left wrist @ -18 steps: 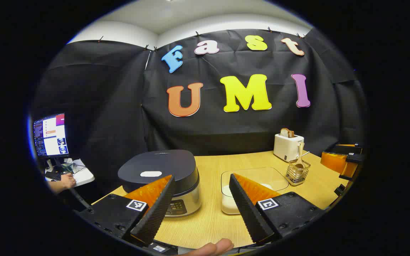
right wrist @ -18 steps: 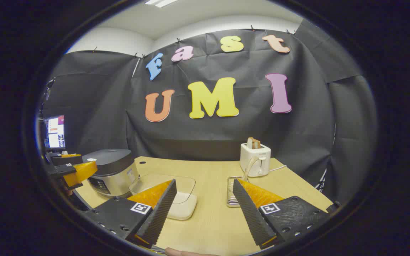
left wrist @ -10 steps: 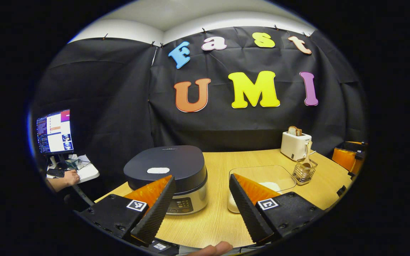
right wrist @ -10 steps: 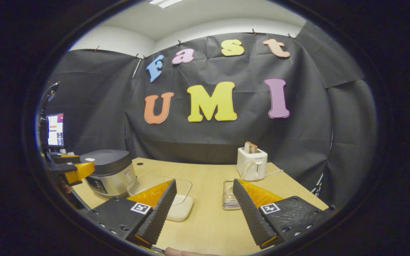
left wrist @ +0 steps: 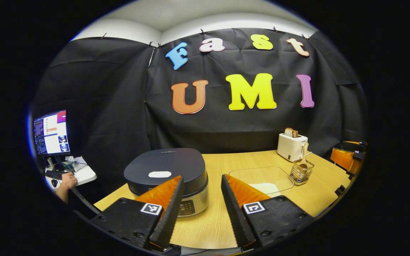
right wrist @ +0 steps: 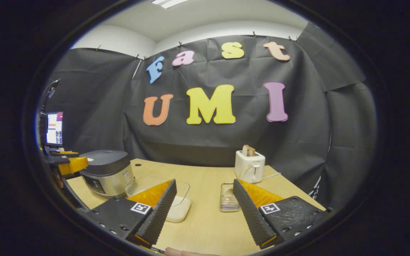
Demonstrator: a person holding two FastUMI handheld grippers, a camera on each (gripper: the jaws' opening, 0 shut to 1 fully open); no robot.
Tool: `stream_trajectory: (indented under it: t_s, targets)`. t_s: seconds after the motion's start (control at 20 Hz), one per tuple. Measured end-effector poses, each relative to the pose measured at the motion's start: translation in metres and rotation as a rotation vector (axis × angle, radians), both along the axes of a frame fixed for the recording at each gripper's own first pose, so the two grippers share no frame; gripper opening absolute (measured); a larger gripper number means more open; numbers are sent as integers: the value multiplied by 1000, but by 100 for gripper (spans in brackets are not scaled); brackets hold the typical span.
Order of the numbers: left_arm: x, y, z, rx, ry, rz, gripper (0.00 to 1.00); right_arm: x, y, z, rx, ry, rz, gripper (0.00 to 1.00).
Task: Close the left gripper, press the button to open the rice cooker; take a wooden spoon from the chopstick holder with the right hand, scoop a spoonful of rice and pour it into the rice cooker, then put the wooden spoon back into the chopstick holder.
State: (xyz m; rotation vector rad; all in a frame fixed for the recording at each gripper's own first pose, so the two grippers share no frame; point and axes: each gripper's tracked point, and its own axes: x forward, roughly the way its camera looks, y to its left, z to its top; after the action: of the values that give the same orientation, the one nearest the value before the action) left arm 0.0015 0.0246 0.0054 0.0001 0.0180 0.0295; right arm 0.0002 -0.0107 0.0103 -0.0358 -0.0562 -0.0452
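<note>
Basically nothing done yet: rice cooker (left wrist: 167,170) lid down, wooden spoon (left wrist: 303,156) in the chopstick holder (left wrist: 300,173), left gripper (left wrist: 200,185) and right gripper (right wrist: 203,188) fingers apart.

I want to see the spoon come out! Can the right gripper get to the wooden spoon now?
Probably yes: the right gripper is open, and bare table lies between it and the chopstick holder, where the wooden spoon sticks up.
</note>
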Motion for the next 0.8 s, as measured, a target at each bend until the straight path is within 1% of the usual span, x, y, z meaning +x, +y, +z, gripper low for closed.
stream_trajectory:
  t_s: [0.05,0.1,0.15,0.2,0.25,0.3,0.35,0.45,0.6,0.8]
  targets:
    - [0,5,2,6,5,11,55,0,-1,0,0,-4,-4,94]
    - [-1,8,4,9,10,15,51,1,-2,1,0,-6,-7,94]
    - [0,12,6,6,15,17,34,1,-3,1,0,-7,-11,94]
    - [-1,15,9,-6,22,15,29,1,-4,1,4,-6,-15,94]
    - [0,17,10,-22,35,20,18,0,-4,0,8,-5,-17,94]
    - [1,19,13,-27,42,20,14,0,-3,1,10,-4,-16,94]
    - [3,20,13,-37,59,14,8,0,-3,1,12,-6,-17,94]
    - [7,32,12,-48,100,23,3,0,-6,3,11,-16,-30,94]
    - [20,42,-1,-76,169,14,2,1,-11,6,9,-30,-53,94]
    - [35,61,-20,-101,255,51,3,0,-14,8,1,-39,-63,94]
